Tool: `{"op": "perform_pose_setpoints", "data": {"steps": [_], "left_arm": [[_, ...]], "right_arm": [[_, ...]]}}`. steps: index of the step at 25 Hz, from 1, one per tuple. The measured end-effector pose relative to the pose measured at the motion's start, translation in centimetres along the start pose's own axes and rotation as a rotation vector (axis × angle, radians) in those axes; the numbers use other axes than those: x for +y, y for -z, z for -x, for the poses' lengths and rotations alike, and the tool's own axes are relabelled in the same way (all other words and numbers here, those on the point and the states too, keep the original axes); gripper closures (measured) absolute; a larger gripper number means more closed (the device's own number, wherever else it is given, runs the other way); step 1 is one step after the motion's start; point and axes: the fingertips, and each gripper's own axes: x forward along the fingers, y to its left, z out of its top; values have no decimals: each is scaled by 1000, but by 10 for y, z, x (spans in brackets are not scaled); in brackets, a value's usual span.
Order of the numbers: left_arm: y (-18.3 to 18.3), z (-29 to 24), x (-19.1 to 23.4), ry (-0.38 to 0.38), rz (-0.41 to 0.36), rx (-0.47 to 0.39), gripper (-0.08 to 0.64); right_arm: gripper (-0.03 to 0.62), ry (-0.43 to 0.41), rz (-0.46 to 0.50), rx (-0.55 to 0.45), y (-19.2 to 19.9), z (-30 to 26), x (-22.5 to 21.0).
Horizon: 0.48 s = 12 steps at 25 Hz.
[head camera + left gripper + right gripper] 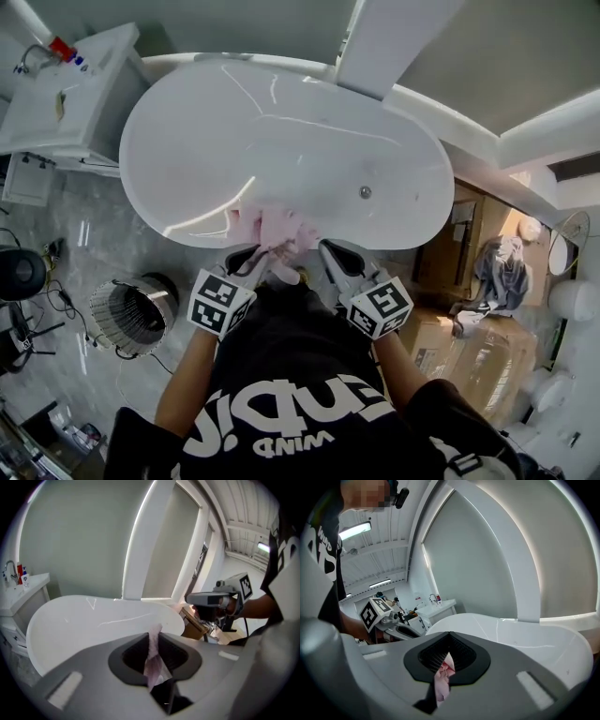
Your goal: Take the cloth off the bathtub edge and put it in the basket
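Both grippers are on it! The left gripper [265, 255] has its jaws pressed together on a fold of the pale pink, crumpled cloth [281, 227], and the left gripper view shows a thin strip of fabric [152, 660] squeezed right between the pads. The right gripper [323, 248] is pinching another bunch of the same cloth [443, 681], with its jaws closed down on it too. The cloth sits bunched at the near rim of the glossy white oval bathtub [281, 141]; whether it rests on the edge or hangs just clear cannot be told.

It looks light, soft and floppy, so it should drape and trail from wherever it is pinched. A two-point hold on gathered folds seems right, since a single thin edge could slide out. The tub's slick, rounded rim offers nothing to snag on.

The round wire-sided basket [108, 314] stands on the grey stone-look floor [84, 234], down to the person's left and well apart from the cloth. A white vanity [75, 103] stands beyond the basket, and brown cardboard boxes [469, 347] crowd the right side.
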Motion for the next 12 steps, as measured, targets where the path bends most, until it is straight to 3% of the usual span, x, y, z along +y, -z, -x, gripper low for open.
{"op": "perform_pose_setpoints", "data": {"steps": [7, 12], "left_arm": [[-24, 38, 2, -59, 41, -100, 502], [-31, 61, 6, -146, 93, -156, 502]], "right_arm": [[588, -47, 45, -24, -22, -5, 9], [588, -129, 75, -23, -35, -18, 13]]}}
